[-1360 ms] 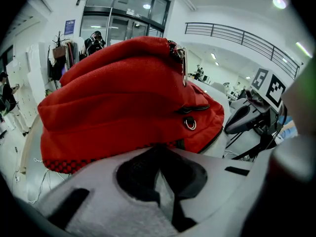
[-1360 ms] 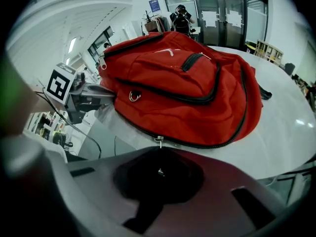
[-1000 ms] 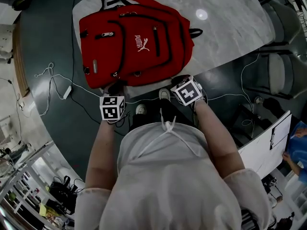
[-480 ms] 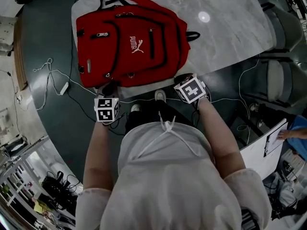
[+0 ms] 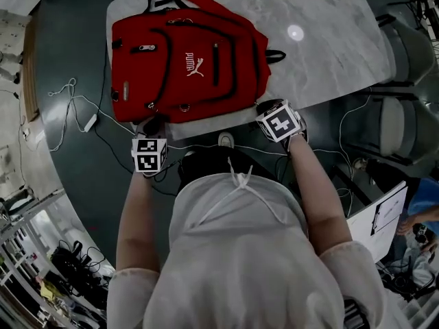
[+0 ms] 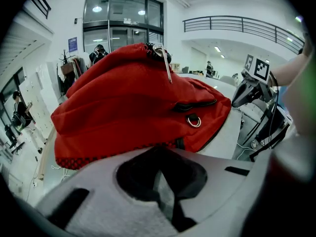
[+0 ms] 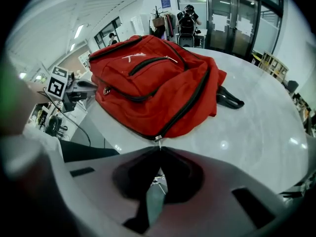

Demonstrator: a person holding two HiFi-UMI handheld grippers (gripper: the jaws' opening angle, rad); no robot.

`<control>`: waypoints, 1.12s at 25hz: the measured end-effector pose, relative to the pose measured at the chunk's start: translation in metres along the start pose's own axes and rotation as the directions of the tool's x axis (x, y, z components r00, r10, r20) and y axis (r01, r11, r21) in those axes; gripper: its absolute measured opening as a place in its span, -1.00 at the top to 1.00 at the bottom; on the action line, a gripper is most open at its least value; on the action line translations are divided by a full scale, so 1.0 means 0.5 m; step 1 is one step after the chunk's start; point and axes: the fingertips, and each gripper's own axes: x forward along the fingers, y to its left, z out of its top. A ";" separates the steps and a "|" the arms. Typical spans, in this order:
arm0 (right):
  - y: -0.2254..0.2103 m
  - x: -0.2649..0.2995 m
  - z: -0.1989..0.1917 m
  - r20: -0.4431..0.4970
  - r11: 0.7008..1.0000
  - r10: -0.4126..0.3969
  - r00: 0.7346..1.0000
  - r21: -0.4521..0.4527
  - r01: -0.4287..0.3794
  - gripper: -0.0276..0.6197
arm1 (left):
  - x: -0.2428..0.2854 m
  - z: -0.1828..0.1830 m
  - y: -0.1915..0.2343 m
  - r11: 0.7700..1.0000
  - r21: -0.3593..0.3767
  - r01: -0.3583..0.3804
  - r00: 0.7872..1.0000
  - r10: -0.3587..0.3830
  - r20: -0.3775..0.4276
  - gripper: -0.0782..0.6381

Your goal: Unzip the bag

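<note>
A red backpack (image 5: 185,67) lies flat on the marble table (image 5: 322,46), its bottom edge toward me. My left gripper (image 5: 152,125) is at the bag's near left corner; in the left gripper view its jaws (image 6: 159,149) stand shut against the bag's bottom edge (image 6: 148,144). My right gripper (image 5: 266,108) is at the near right corner. In the right gripper view it (image 7: 159,149) is shut on the small metal zipper pull (image 7: 158,141), at the low end of the black zipper that runs up the bag (image 7: 153,83).
The table's near edge runs just under the bag. White cables (image 5: 75,105) lie on the dark floor at the left. Chairs (image 5: 405,115) stand to the right, and a white board (image 5: 377,214) is at the lower right. A shoe (image 5: 225,140) shows below the table edge.
My right gripper has shifted a little to the right along the bag's near edge. The left gripper stays at the bag's corner. The head view has drifted slightly.
</note>
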 end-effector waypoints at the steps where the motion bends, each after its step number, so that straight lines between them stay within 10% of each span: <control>1: -0.001 0.000 -0.001 -0.001 1.000 -0.003 1.000 0.003 0.003 0.83 | -0.001 -0.002 0.000 1.000 -0.002 -0.002 1.000 0.002 -0.002 0.73; 15: -0.031 -0.001 -0.008 0.032 0.977 -0.079 0.996 0.200 0.071 0.76 | 0.000 -0.002 -0.002 1.000 -0.024 0.001 1.000 -0.001 -0.004 0.72; 20: -0.005 -0.042 0.043 0.175 0.971 -0.160 0.971 0.204 0.123 0.50 | -0.011 0.001 -0.008 0.990 -0.139 0.037 0.999 -0.036 0.004 0.72; 28: 0.089 -0.133 0.171 0.383 0.965 -0.192 0.903 0.241 0.103 0.68 | -0.117 0.105 -0.047 0.978 -0.172 0.118 0.972 -0.077 0.224 0.72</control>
